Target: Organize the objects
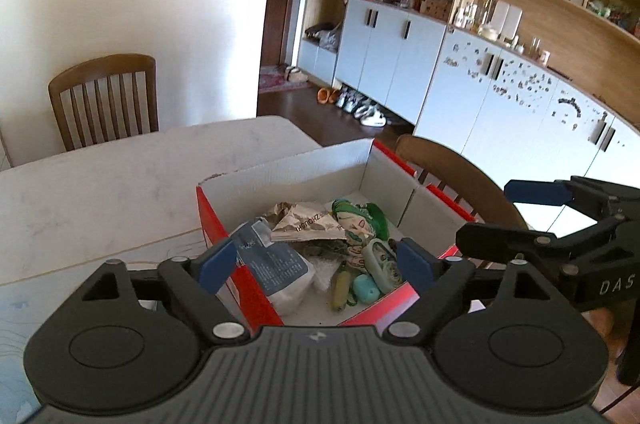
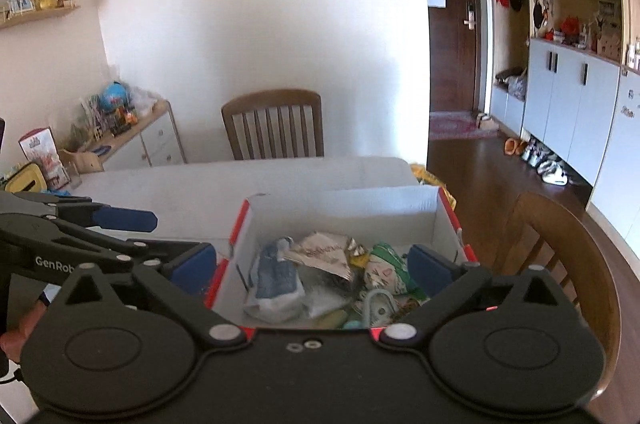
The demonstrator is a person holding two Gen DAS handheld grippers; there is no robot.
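Note:
A red cardboard box with white inside walls [image 1: 304,164] [image 2: 344,204] stands on the table near its right edge. It holds a blue-and-white pouch [image 1: 276,268] [image 2: 276,276], a crumpled paper wrapper [image 1: 308,222] [image 2: 324,252], a green-and-white packet [image 1: 356,220] [image 2: 384,268], a pale green tag [image 1: 382,264] [image 2: 380,308], a teal piece [image 1: 366,289] and a yellowish stick [image 1: 341,290]. My left gripper [image 1: 316,264] is open and empty above the box's near edge. My right gripper [image 2: 312,264] is open and empty over the box; it also shows in the left wrist view [image 1: 504,212].
The white table top [image 1: 132,172] [image 2: 240,184] stretches left and back. A wooden chair [image 1: 106,100] [image 2: 274,122] stands at the far side, another chair [image 1: 460,176] [image 2: 560,256] right of the box. A side cabinet with clutter [image 2: 132,132] stands at left.

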